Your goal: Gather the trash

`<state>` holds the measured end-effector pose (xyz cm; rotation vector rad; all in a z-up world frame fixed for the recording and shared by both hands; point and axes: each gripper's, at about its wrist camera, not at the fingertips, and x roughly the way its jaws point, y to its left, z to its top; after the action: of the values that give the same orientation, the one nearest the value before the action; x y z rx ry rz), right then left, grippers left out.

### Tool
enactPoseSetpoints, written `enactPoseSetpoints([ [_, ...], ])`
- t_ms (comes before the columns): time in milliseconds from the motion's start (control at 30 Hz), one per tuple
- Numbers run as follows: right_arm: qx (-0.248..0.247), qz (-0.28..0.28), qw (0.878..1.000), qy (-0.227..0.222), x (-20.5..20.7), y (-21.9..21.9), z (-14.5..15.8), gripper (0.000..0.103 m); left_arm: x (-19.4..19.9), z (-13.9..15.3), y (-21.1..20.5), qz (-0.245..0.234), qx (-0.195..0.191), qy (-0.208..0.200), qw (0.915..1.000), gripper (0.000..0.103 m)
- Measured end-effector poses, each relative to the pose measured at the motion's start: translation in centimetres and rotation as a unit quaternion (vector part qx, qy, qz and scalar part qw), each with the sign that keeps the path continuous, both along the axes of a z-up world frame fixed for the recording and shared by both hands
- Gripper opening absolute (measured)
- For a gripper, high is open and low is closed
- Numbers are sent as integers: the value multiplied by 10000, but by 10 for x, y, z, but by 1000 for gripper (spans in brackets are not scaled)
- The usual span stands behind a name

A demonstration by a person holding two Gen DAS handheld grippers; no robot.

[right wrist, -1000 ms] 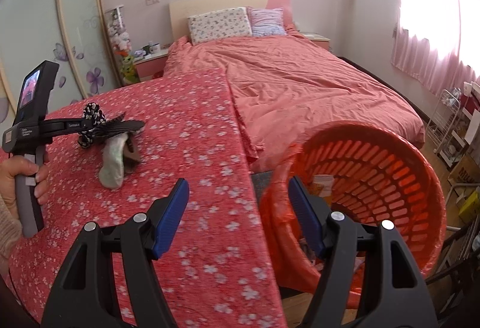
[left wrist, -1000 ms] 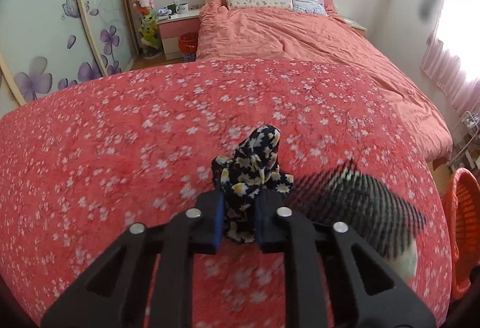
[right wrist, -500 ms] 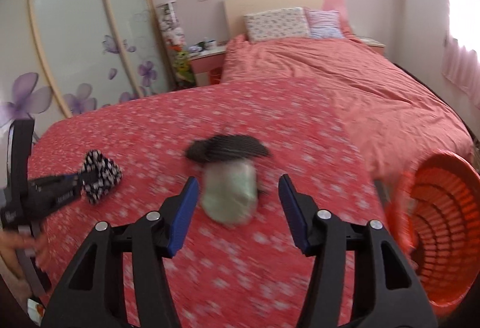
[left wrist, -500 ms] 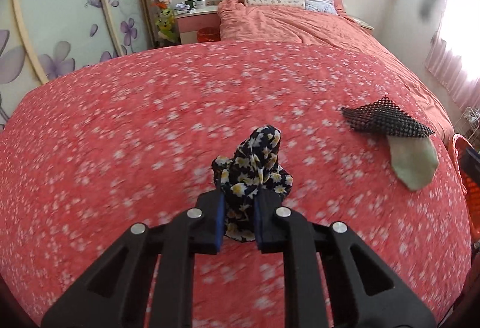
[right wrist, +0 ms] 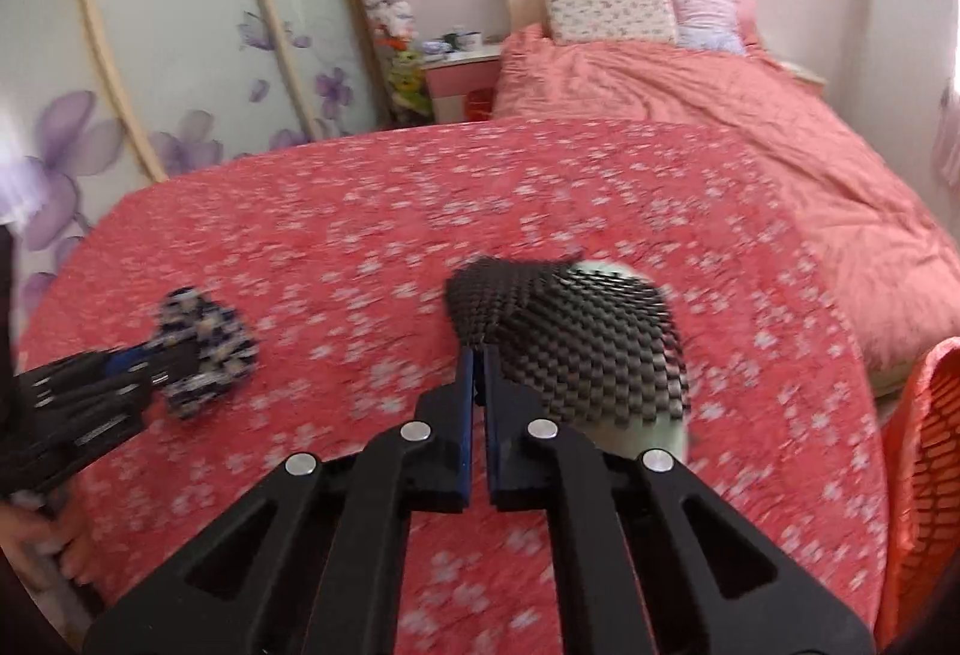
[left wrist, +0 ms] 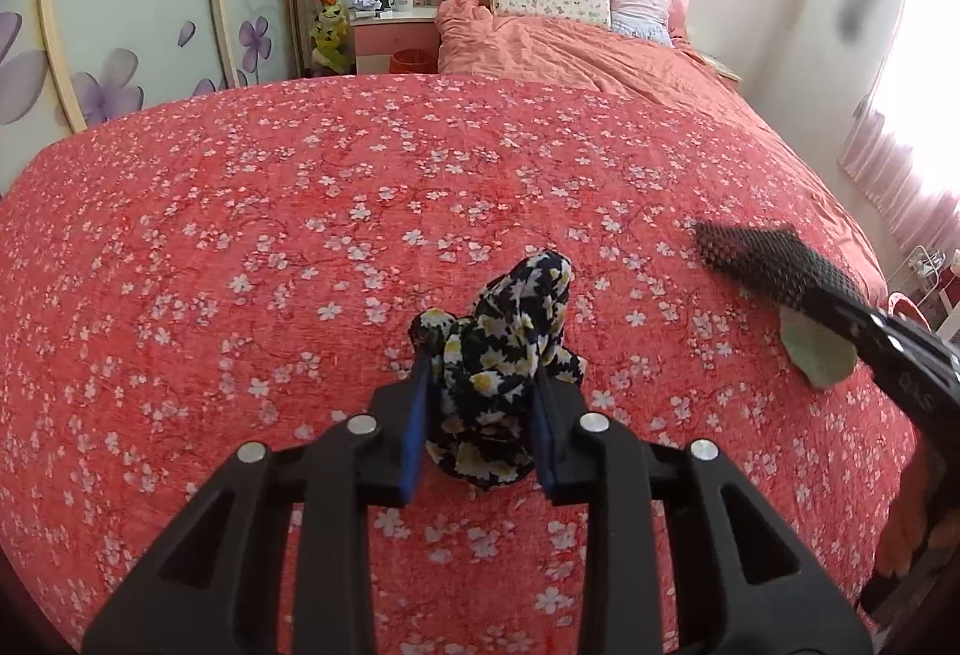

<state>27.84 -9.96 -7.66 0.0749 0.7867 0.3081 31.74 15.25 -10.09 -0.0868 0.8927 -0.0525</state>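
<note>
Left tongs [left wrist: 477, 415] opening, dark daisy-print cloth bundle [left wrist: 504, 355] between the blue pads and seemingly touching both, raised over the red floral-covered surface [left wrist: 240, 235]. Right tongs [right wrist: 477, 391] clenched, pads nearly meeting, pinching the near left edge of black mesh fabric [right wrist: 576, 337]. Pale green sock [right wrist: 636, 433] under the mesh, partly hidden. Orange basket [right wrist: 918, 475] at the surface's right edge. Right-wrist view motion-blurred.
</note>
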Motion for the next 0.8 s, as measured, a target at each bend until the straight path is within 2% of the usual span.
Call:
enactPoseSetpoints([
  [267, 238, 751, 9961, 397, -46, 13, -12, 4, -2, -1, -2, 10, -18, 6, 10000, 30],
  [333, 61, 638, 9975, 303, -50, 14, -12, 12, -4, -2, -3, 23, 12, 15, 10000, 35],
  [400, -26, 502, 9985, 195, -50, 13, -9, 42, -3, -3, -3, 57, 2, 39, 10000, 39],
  [500, -19, 304, 9995, 95, -47, 11, -5, 53, -1, -5, -3, 103, -61, 107, 9999, 45],
  [600, -96, 235, 9995, 176, -37, 18, -9, 61, 3, -7, -4, 110, -81, 157, 9998, 47],
  [800, -543, 232, 9971, 478, -23, 32, -27, 62, 12, -10, -19, 44, -93, 178, 9998, 47],
])
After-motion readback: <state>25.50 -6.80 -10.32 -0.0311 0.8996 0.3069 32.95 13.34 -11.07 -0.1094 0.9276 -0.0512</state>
